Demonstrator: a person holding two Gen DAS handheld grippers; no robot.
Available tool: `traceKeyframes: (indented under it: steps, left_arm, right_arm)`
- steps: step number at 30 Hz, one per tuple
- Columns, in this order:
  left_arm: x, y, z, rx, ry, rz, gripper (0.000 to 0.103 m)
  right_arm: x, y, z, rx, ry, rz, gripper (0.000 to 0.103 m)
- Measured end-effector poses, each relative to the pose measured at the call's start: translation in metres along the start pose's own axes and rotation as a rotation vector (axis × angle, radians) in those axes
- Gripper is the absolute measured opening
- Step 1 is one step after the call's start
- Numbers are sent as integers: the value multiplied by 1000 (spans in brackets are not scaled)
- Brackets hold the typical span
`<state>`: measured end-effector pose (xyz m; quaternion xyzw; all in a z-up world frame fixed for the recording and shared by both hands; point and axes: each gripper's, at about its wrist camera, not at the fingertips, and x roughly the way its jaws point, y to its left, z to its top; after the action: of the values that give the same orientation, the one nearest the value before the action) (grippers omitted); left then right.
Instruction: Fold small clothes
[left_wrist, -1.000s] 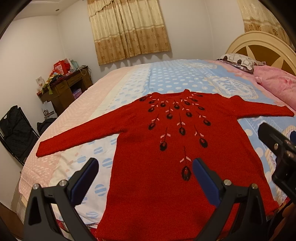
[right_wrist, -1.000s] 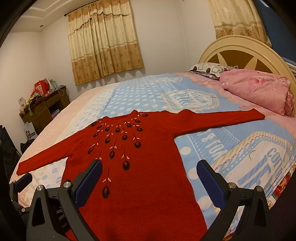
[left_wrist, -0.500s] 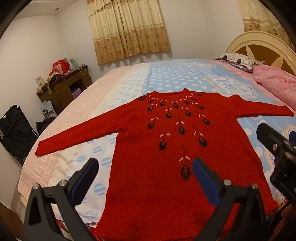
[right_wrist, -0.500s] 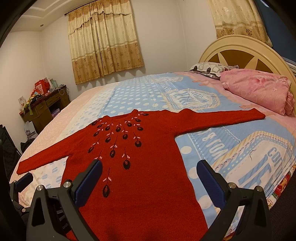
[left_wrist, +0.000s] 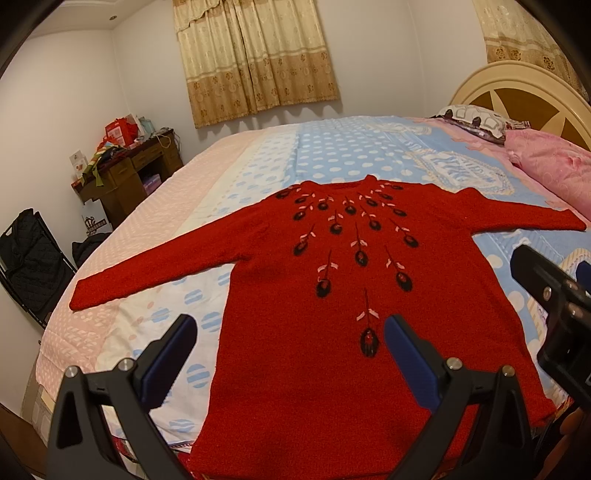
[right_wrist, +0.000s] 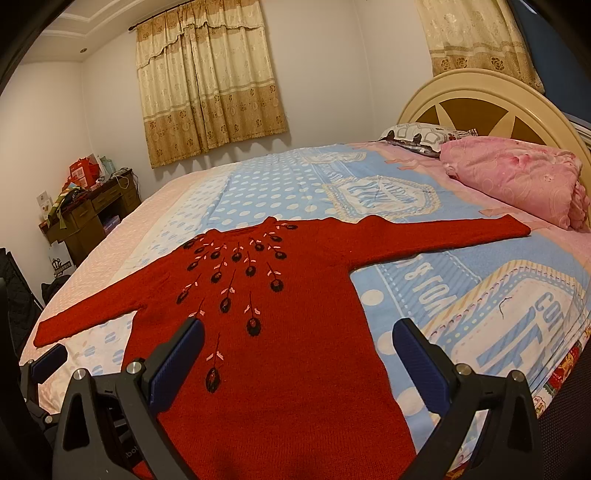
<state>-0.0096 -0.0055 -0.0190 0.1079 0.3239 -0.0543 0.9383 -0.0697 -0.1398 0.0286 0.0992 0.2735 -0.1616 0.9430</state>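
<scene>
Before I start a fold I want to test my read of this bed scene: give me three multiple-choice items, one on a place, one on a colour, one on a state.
1. Where does the pink pillow lie?
A. By the headboard
B. On the wooden desk
C. On top of the sweater

2. What colour is the sweater's knit?
A. Blue
B. Red
C. White

3. How do the sweater's sleeves lie?
A. Folded across the chest
B. Rolled up to the shoulders
C. Spread straight out to both sides

Answers:
1. A: the pink pillow rests against the headboard, clear of the sweater.
2. B: the sweater is red, with dark embroidered motifs fanning down from the neck.
3. C: both sleeves reach outward flat on the bedspread, and the left gripper and right gripper stand open, holding nothing.
</scene>
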Motion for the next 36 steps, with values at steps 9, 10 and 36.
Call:
traceKeyframes:
  steps: [9,10,36]
  left_arm:
    - [1,0,0,0,1,-1,103]
    - [1,0,0,0,1,0,103]
    - [66,15,45,-27,93,-72,103]
  right_arm:
    - [0,0,0,0,1,0,102]
    - [0,1,-1,0,2,1,102]
    - [50,-105,60,108,29,-142,102]
